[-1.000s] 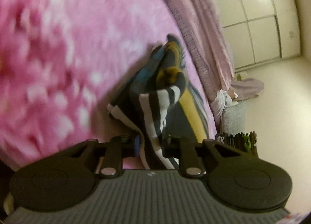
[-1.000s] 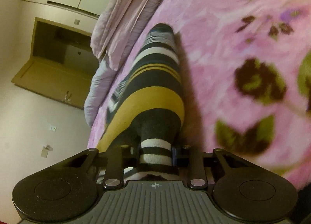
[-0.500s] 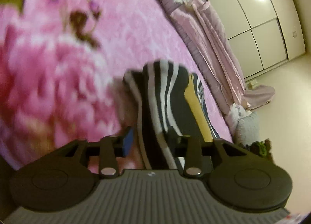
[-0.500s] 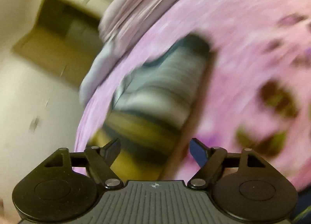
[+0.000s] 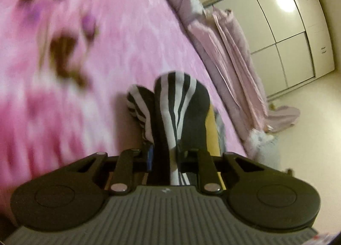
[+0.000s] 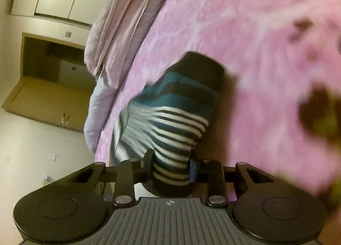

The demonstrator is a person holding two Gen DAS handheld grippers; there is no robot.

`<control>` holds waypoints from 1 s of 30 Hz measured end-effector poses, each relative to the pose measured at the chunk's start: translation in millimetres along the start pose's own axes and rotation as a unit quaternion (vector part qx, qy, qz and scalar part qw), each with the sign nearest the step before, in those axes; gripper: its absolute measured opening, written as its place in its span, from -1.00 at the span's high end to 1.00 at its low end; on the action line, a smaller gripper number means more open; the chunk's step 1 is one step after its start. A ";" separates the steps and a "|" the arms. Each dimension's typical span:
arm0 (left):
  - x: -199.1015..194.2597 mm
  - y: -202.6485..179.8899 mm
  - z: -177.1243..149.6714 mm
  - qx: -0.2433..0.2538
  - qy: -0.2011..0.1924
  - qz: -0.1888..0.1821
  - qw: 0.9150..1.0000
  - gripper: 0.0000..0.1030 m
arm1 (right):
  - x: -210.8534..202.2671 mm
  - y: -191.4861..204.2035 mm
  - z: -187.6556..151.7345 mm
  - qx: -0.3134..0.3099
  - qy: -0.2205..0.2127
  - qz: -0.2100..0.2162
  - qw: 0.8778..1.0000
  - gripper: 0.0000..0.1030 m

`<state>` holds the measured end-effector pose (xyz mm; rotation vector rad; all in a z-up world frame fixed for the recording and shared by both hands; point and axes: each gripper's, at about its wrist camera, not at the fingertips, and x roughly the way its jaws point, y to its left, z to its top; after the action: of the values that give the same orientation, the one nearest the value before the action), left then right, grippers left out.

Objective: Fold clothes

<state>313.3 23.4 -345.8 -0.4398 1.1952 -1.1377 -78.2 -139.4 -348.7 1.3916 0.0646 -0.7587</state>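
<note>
A striped garment (image 5: pixel 179 108) in black, white, teal and yellow lies on the pink floral bedspread (image 5: pixel 85 32). In the left wrist view its black-and-white edge runs back between the fingers, and my left gripper (image 5: pixel 164 157) is shut on it. In the right wrist view the same striped garment (image 6: pixel 177 113) shows teal and white bands, bunched into a fold. My right gripper (image 6: pixel 170 166) is shut on its near striped edge. The cloth between each pair of fingers hides the pads.
A pale pink quilt (image 5: pixel 234 53) hangs over the bed's far edge, with white wardrobe doors (image 5: pixel 287 21) behind it. In the right wrist view the quilt (image 6: pixel 119 21) and a wooden cabinet (image 6: pixel 46 79) stand at the left. Bedspread (image 6: pixel 255 42) stretches to the right.
My right gripper let go of the garment half a second ago and has shut again on a different edge. The left gripper kept its hold and pulled the cloth along the bed.
</note>
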 end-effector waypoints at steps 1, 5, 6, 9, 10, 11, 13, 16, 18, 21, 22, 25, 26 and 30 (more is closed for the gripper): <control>5.6 0.4 12.9 0.006 -0.006 0.008 1.000 0.68 | -0.4 6.8 -18.5 -0.009 0.009 0.003 1.000 0.46; 35.6 -9.7 60.5 0.065 0.005 0.045 0.997 0.67 | 3.5 22.3 -51.6 -0.069 0.060 0.009 0.996 0.27; 40.5 -13.8 65.3 0.079 0.018 0.051 0.995 0.66 | 1.0 24.6 -48.6 -0.090 0.068 0.003 0.994 0.18; 36.0 -21.0 66.1 0.109 0.033 0.056 0.992 0.59 | -17.4 28.9 -26.8 -0.155 0.093 -0.040 0.983 -0.05; 29.8 -20.3 64.7 0.118 0.031 0.055 0.991 0.57 | -26.8 29.9 -16.2 -0.182 0.083 -0.057 0.978 -0.05; 23.0 -18.4 64.8 0.119 0.027 0.057 0.991 0.57 | -34.9 30.6 -11.7 -0.200 0.075 -0.066 0.975 -0.05; 13.7 -14.3 67.6 0.114 0.023 0.047 0.992 0.57 | -46.0 36.1 11.1 -0.246 0.030 -0.089 0.965 -0.05; 9.5 -15.0 77.1 0.118 0.019 0.035 0.992 0.40 | -39.0 49.2 42.1 -0.289 -0.017 -0.081 0.954 -0.06; 11.5 -18.3 81.7 0.122 0.015 0.030 0.992 0.11 | -22.6 50.6 57.6 -0.292 0.003 -0.041 0.955 -0.12; 29.3 -23.9 87.1 0.123 0.029 0.017 0.992 -0.09 | 23.2 50.7 75.6 -0.280 0.025 0.002 0.960 -0.17; 36.2 -25.5 89.0 0.121 0.031 0.019 0.992 -0.09 | 41.4 51.7 79.2 -0.274 0.028 -0.002 0.961 -0.17; 54.8 -27.9 91.5 0.124 0.041 0.019 0.991 0.00 | 80.2 47.1 82.6 -0.269 0.044 -0.014 0.962 -0.17; 59.7 -29.7 91.4 0.129 0.044 0.021 0.990 0.07 | 91.5 44.2 80.6 -0.275 0.051 -0.025 0.960 0.10; 66.4 -41.3 84.7 0.196 0.030 0.049 0.979 0.74 | 87.7 54.0 69.5 -0.329 0.016 -0.020 0.944 0.92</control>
<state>365.7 -74.7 -315.3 -0.0463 1.0004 -1.2708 -10.0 -241.2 -328.2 0.7630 0.3424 -0.6631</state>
